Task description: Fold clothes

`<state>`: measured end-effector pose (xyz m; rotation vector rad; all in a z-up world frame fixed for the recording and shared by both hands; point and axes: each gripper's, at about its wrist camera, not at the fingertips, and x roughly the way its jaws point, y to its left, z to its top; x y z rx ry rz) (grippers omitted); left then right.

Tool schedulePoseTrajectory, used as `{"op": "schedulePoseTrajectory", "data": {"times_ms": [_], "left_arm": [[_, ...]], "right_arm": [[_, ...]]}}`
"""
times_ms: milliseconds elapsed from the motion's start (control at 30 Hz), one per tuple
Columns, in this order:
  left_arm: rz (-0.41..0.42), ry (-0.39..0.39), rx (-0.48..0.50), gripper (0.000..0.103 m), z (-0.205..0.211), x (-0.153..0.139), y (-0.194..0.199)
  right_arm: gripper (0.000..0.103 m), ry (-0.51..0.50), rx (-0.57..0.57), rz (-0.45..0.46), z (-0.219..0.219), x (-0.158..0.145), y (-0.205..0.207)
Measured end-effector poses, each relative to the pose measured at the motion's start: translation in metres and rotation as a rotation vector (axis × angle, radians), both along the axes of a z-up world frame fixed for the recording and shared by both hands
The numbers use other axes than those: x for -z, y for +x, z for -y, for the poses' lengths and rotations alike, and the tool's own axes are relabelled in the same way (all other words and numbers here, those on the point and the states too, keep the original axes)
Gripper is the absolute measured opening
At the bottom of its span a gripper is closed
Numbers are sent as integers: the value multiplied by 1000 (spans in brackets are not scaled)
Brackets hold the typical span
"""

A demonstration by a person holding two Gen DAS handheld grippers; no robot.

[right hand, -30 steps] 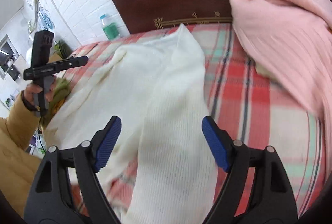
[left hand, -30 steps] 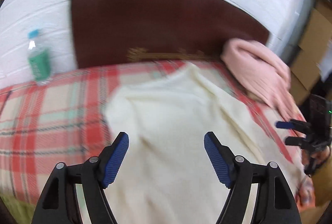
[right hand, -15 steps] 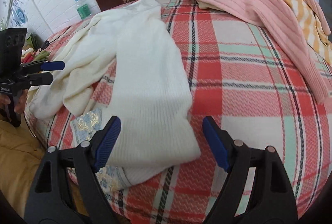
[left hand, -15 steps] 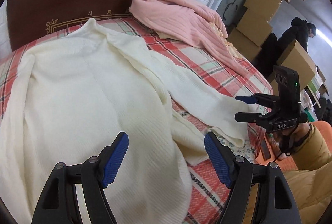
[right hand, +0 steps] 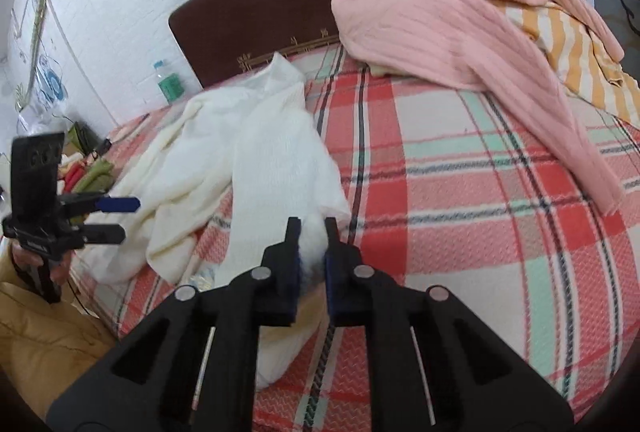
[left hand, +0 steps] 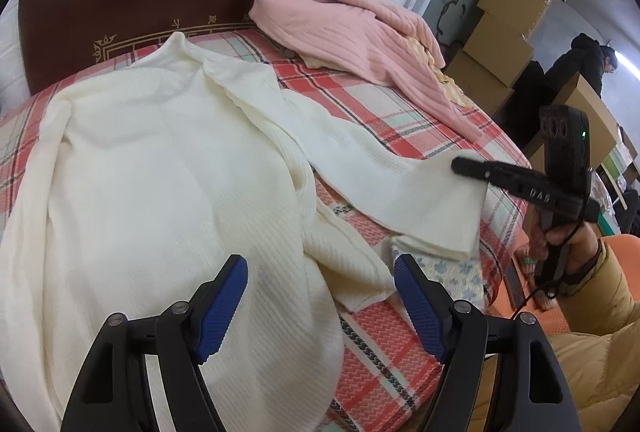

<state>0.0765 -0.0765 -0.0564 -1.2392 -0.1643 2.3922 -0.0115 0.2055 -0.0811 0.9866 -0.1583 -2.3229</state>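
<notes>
Half a second ago both grippers gaped; now the right gripper (right hand: 308,232) is clamped on the sweater (left hand: 160,172) sleeve between its fingers, while the left gripper (left hand: 320,296) stays spread above the hem.

Left black two-finger gripper with blue ribbed pads (left hand: 320,306): jaws spread wide, nothing between the 2 fingers, held low and level. Right black two-finger gripper with blue pads (right hand: 309,232): jaws closed on a fold of cream knitted sweater sleeve (right hand: 280,168), gripped by a hand (left hand: 568,244) in a yellow-orange padded sleeve (left hand: 600,316).

Cream ribbed sweater (left hand: 168,168) spread on plaid bed, sleeve cuff lifted
</notes>
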Motion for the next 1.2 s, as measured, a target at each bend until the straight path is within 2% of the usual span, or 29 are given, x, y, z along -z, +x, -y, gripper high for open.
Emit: {"op": "schedulePoseTrajectory", "data": {"times_ms": [133, 300, 367, 400, 433, 467, 500, 667, 733, 767, 800, 833, 867, 900, 933, 1200], "left_arm": [[10, -5, -20, 77, 0, 2, -1], [32, -24, -29, 78, -2, 8, -5], [42, -20, -33, 78, -2, 10, -6], [48, -19, -37, 78, -2, 12, -7], [54, -20, -38, 78, -2, 13, -9], [59, -22, -39, 78, -3, 14, -10], [63, -26, -37, 78, -3, 15, -12], [69, -33, -29, 78, -6, 16, -14], [72, -33, -25, 78, -8, 16, -15], [73, -32, -24, 78, -8, 17, -16], [75, -32, -23, 78, -9, 17, -16], [76, -33, -22, 78, -10, 18, -16], [77, -34, -23, 78, -10, 18, -16], [78, -33, -23, 78, -10, 18, -15], [77, -33, -25, 78, -10, 18, -15], [78, -21, -51, 78, -3, 17, -19]], "right_arm": [[12, 30, 79, -91, -27, -37, -20], [13, 70, 146, -128, -49, -57, -42], [16, 89, 156, -136, -53, -60, -47], [33, 103, 126, -128, -44, -51, -42], [74, 117, 95, -119, -35, -42, -37], [90, 131, 65, -110, -27, -33, -33], [93, 145, 35, -101, -18, -24, -28], [93, 214, -116, -56, 25, 21, -4], [93, 282, -136, -56, 35, 35, -2], [92, 325, -136, -61, 38, 40, -3], [87, 368, -137, -65, 41, 46, -3], [71, 412, -137, -70, 44, 52, -4], [61, 431, -133, -71, 44, 54, -6], [35, 420, -118, -66, 40, 51, -12], [15, 424, -95, -59, 35, 47, -19], [9, 490, 96, -140, -22, -2, -76]]}}
